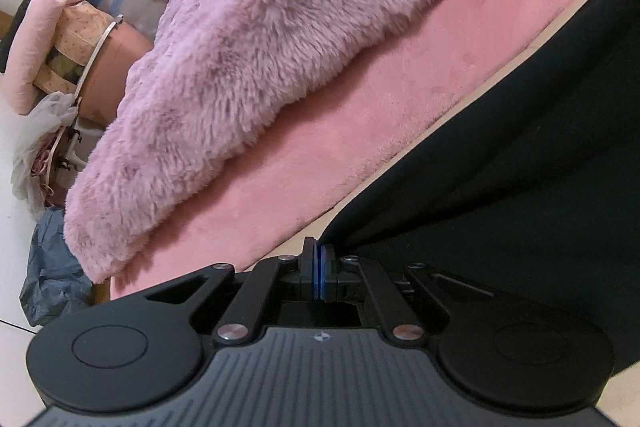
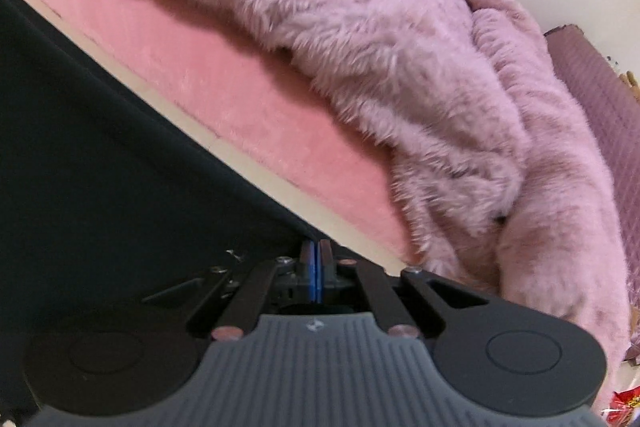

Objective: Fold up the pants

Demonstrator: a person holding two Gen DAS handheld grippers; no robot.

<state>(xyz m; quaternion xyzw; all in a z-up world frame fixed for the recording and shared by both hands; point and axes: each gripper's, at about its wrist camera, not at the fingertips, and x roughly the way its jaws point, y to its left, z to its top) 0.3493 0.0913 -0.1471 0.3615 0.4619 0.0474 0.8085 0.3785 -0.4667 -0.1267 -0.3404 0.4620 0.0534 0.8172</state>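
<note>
The black pants fill the right side of the left wrist view and hang taut from my left gripper, which is shut on their edge. In the right wrist view the same pants fill the left side. My right gripper is shut on another edge of them. The cloth stretches between the two grippers, lifted in front of the bed. Most of the pants lies outside both views.
A pink mattress with a fluffy mauve blanket lies just ahead, also in the right wrist view. Bags and pink bedding are piled at the left. A quilted purple headboard stands at the right.
</note>
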